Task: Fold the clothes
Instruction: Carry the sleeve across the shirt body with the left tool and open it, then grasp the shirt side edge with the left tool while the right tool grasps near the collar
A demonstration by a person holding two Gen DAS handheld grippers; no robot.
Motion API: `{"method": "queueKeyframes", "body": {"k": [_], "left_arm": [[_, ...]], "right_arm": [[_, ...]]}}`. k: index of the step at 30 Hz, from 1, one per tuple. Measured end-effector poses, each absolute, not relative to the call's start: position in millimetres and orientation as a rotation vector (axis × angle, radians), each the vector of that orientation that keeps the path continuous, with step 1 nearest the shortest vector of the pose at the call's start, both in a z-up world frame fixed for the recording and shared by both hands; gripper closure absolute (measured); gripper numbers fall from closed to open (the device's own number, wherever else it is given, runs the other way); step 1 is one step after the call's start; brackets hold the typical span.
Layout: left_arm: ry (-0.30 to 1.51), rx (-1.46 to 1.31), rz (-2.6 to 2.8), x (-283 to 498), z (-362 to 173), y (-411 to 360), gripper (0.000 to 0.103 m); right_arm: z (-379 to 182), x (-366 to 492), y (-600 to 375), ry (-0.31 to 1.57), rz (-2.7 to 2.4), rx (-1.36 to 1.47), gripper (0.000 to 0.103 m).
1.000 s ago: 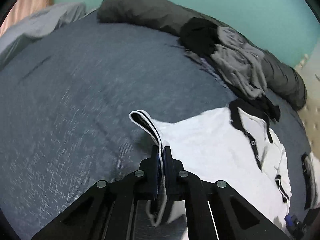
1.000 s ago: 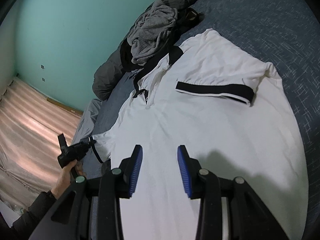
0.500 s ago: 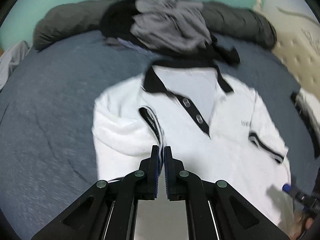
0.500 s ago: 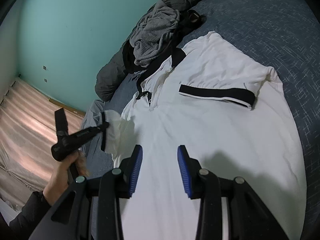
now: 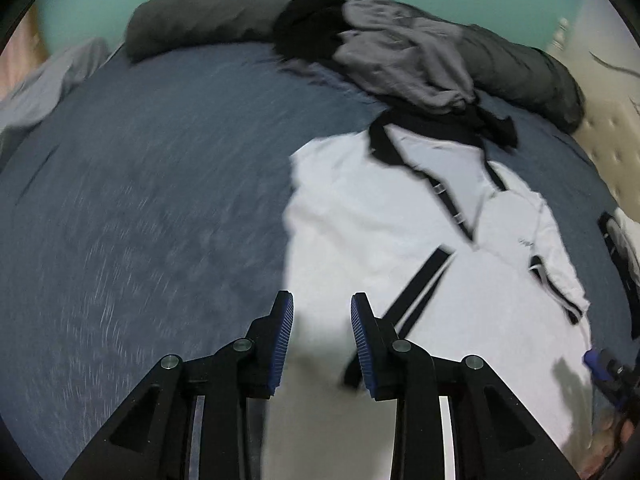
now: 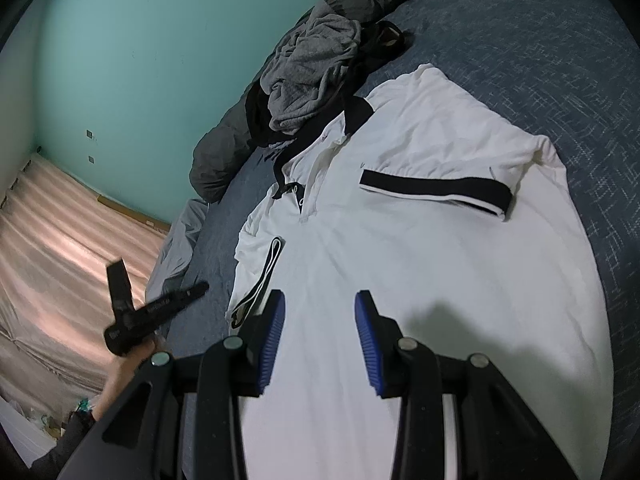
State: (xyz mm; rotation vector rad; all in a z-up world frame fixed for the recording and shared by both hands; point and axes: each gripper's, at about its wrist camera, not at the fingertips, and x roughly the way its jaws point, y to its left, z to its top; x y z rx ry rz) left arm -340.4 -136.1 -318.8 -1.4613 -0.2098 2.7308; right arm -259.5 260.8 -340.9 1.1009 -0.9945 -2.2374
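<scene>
Now both sleeves lie folded onto the white polo shirt (image 6: 420, 260); left gripper (image 5: 322, 336) and right gripper (image 6: 320, 332) hover just above, parted, empty. Careless grabbing could drag the sleeves loose.

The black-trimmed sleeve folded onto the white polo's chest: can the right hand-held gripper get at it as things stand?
Probably yes. The right hand-held gripper is open over the white polo shirt, and the black-trimmed sleeve lies flat ahead with only bare fabric between.
</scene>
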Motion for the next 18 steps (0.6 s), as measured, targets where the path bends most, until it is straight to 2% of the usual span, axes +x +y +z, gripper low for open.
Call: {"method": "queueKeyframes", "body": {"k": [5, 14, 18], "left_arm": [[-0.339, -1.487, 2.736, -318.7, -346.1, -170.9, 0.07], [-0.723, -1.273, 2.672, -303.6, -365.5, -199.3, 0.07], [-0.82, -1.218, 2.646, -298.8, -379.4, -204.1, 0.07]], "right_arm": [[-340.8, -257.5, 250.5, -0.971, -2.219, 1.117, 0.067], [-340.3, -246.4, 230.9, -0.84, -2.286, 1.148, 0.067], [-343.2, -243.9, 216.5, -0.761, -2.304, 1.184, 0.067]]}}
